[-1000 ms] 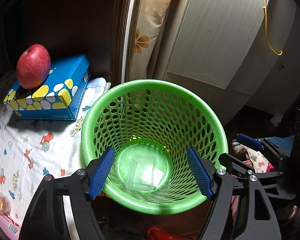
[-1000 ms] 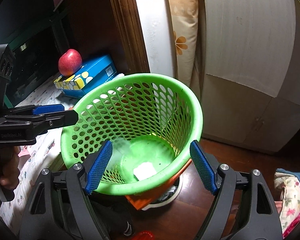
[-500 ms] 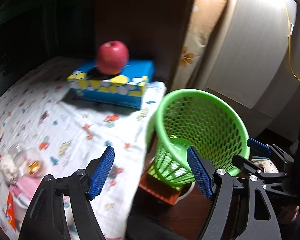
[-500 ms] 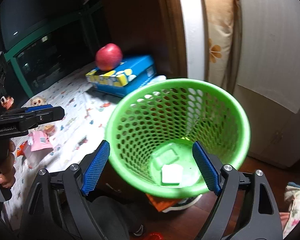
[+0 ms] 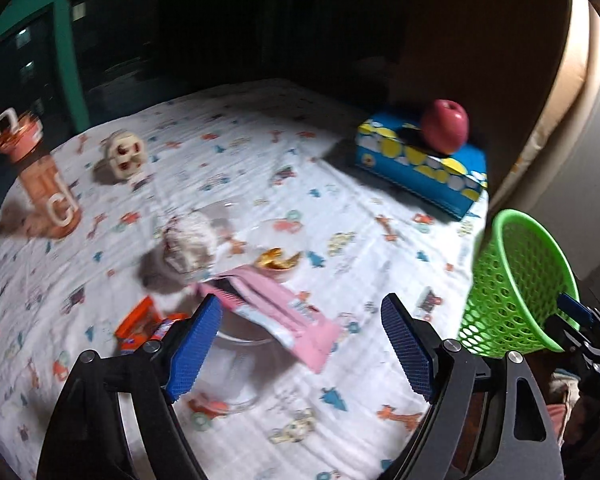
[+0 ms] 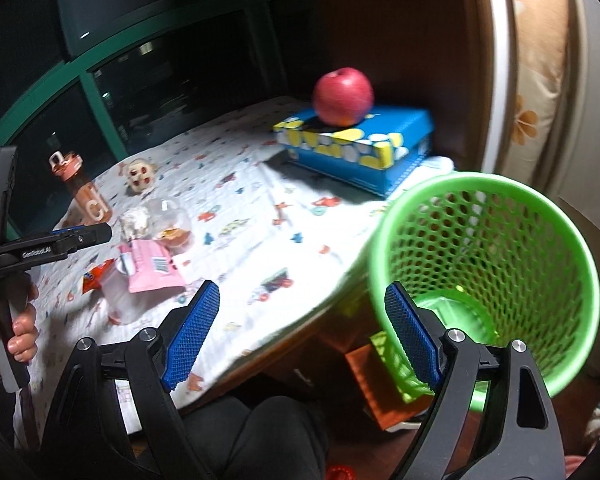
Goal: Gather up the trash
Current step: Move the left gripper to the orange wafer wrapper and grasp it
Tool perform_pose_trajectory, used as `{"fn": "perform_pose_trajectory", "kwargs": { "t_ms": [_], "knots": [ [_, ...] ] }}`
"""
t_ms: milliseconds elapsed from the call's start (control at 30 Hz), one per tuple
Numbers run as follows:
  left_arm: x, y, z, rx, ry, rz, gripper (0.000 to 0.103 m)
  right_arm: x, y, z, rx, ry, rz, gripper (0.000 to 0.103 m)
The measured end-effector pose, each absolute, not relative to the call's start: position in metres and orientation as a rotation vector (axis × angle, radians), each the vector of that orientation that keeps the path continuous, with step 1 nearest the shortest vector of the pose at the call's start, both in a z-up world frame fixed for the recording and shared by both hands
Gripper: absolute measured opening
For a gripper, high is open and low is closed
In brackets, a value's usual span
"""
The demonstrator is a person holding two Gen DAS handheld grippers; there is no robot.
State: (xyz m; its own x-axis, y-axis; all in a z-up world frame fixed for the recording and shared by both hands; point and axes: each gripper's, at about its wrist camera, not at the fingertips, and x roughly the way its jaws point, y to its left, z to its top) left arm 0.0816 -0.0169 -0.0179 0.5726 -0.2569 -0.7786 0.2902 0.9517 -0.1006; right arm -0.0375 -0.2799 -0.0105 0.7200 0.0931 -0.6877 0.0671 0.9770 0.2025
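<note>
A green perforated basket stands beside the table's right edge; it also shows in the left wrist view. On the patterned cloth lie a pink wrapper, an orange wrapper, a clear plastic cup, a crumpled white wad and a gold scrap. The same heap shows in the right wrist view, with the pink wrapper at its front. My left gripper is open and empty just above the pink wrapper. My right gripper is open and empty over the table edge, left of the basket.
A red apple rests on a blue tissue box at the table's far right. An orange water bottle and a small skull-like toy stand at the far left. A dark green frame and window lie behind.
Both grippers swung left, away from over the basket. The left one now faces the trash heap on the table; the right one sits at the table edge. Both stayed open.
</note>
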Motion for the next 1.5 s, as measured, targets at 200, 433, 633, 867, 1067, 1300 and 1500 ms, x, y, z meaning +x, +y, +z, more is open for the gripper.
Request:
{"fn": "perform_pose_trajectory", "kwargs": {
  "t_ms": [200, 433, 633, 867, 1067, 1300, 1500],
  "knots": [
    [0.111, 0.064, -0.036, -0.134, 1.014, -0.086, 0.09, -0.018, -0.245, -0.009, 0.183, 0.776, 0.088, 0.084],
    [0.135, 0.114, -0.064, -0.303, 1.117, 0.06, 0.093, 0.002, -0.217, -0.016, 0.158, 0.799, 0.153, 0.084],
    [0.154, 0.13, -0.091, -0.434, 1.202, 0.115, 0.093, 0.013, -0.2, -0.022, 0.133, 0.816, 0.19, 0.084],
    [0.167, 0.13, -0.108, -0.46, 1.254, 0.14, 0.093, 0.027, -0.19, -0.034, 0.123, 0.849, 0.22, 0.084],
    [0.17, 0.131, -0.123, -0.49, 1.296, 0.156, 0.093, 0.04, -0.18, -0.042, 0.124, 0.871, 0.259, 0.084],
    [0.173, 0.129, -0.132, -0.517, 1.321, 0.14, 0.079, 0.055, -0.163, -0.047, 0.117, 0.89, 0.306, 0.084],
    [0.171, 0.132, -0.136, -0.573, 1.305, 0.107, 0.058, 0.068, -0.147, -0.051, 0.128, 0.912, 0.368, 0.084]
  ]
}}
